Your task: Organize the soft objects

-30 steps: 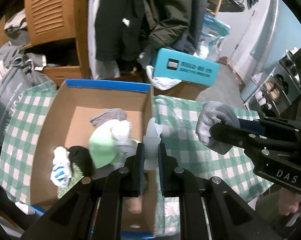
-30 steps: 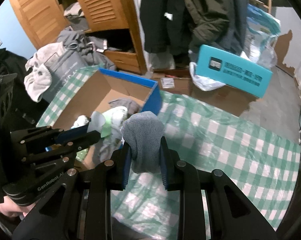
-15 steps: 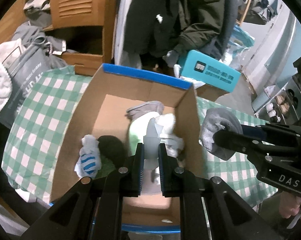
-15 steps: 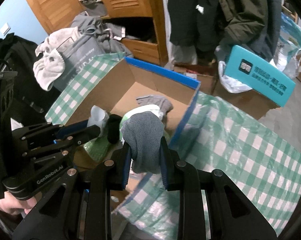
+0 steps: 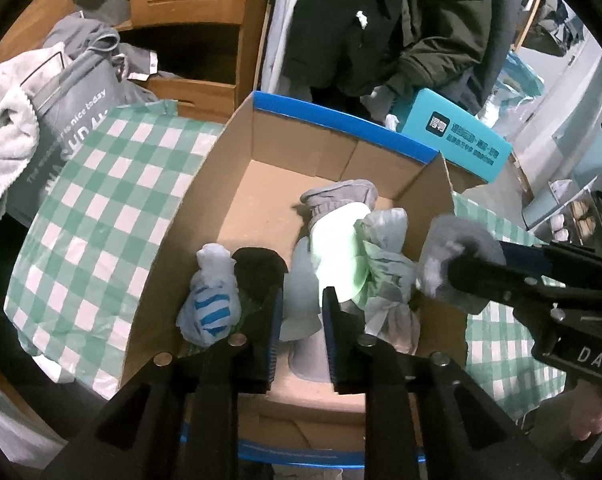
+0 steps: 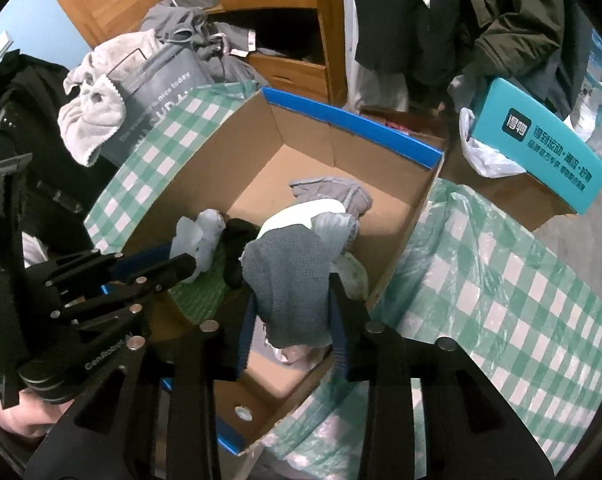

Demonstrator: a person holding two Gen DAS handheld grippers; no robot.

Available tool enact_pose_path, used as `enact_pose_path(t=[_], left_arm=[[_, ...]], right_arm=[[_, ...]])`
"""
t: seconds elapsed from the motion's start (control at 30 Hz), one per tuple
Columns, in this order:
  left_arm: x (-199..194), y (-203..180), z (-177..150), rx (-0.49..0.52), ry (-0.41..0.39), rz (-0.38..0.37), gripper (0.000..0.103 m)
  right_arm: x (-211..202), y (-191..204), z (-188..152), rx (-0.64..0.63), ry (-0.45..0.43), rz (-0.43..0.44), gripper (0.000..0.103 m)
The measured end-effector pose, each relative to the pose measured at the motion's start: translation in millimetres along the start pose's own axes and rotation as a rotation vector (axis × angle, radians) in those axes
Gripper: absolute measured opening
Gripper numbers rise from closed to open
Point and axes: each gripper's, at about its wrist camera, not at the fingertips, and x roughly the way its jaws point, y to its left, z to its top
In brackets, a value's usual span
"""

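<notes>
Both tongs hang over the open cardboard box (image 5: 237,168), pointing steeply down into it. The left gripper (image 5: 301,312) is parting its jaws; a pale grey-white sock (image 5: 301,300) sits in the gap between them, and the pads no longer seem to press on it, so it looks to be on its way out, dropping toward the bare floor of the box just under the tips. The right gripper (image 6: 291,308) is also spreading its jaws, but the grey knitted sock (image 6: 289,276) bulges between the 2 pads and fills the gap, so it appears still pinched. Just ahead of and beside both tips lies the heap already sorted: a blue-striped sock (image 5: 211,304) to the left of the left tongs, a black sock (image 5: 261,268) next to it, and a mint-green and grey bundle (image 5: 341,240) in front. The main risk, as I judge it, is on the right side: those tongs stand close to the near right wall of the box, above the rim where the box meets the green checked cloth (image 6: 501,300), so a sock let go there could catch on the wall and slide outside. The knit could also cling to a pad and hang instead of falling, then get dragged back out when the hand lifts. With the 2 tools this near each other, a careless pull-back could knock them together or snag a sock already in the heap.
</notes>
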Motion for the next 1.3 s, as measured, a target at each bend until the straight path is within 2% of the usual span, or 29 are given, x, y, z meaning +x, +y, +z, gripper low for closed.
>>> enact_pose_path(t=[0.1, 0.2, 0.33, 0.43, 0.5, 0.6, 0.73, 0.87, 1.3], left_arm=[[-4.2, 1.5, 0.5, -0.010, -0.018, 0.010, 0.045], [-8.8, 0.5, 1.7, -0.004, -0.033, 0.025, 0.052], [-14.5, -0.5, 1.2, -0.001, -0.037, 0.026, 0.054], [-22.8, -4.0, -0.3, 0.007, -0.048, 0.023, 0.058], [-30.5, -7.2, -1.4, 0.016, -0.066, 0.026, 0.068], [-41.0, -11.3, -2.8, 0.024, -0.094, 0.030, 0.075], [-53.6, -15.8, -4.0, 0.027, -0.118, 0.013, 0.077], [-65.3, -24.8, -4.5, 0.046, -0.151, 0.025, 0.088], [-90.1, -44.6, -9.1, 0.080, -0.176, 0.042, 0.089]], right_arm=[[1.1, -0.5, 0.2, 0.000, 0.000, -0.005, 0.045], [-1.7, -2.0, 0.7, 0.005, -0.010, -0.007, 0.048], [-12.6, -4.3, 0.2, 0.008, -0.039, -0.022, 0.060], [-23.8, -5.5, -0.9, 0.004, -0.066, -0.038, 0.062], [-33.4, -5.2, -2.9, -0.004, -0.091, -0.055, 0.066], [-46.1, -5.5, -5.9, -0.012, -0.126, -0.075, 0.068], [-61.9, -8.5, -10.8, -0.010, -0.165, -0.078, 0.069], [-75.4, -12.1, -17.3, -0.009, -0.201, -0.084, 0.070], [-89.0, -30.5, -34.5, 0.037, -0.234, -0.067, 0.070]])
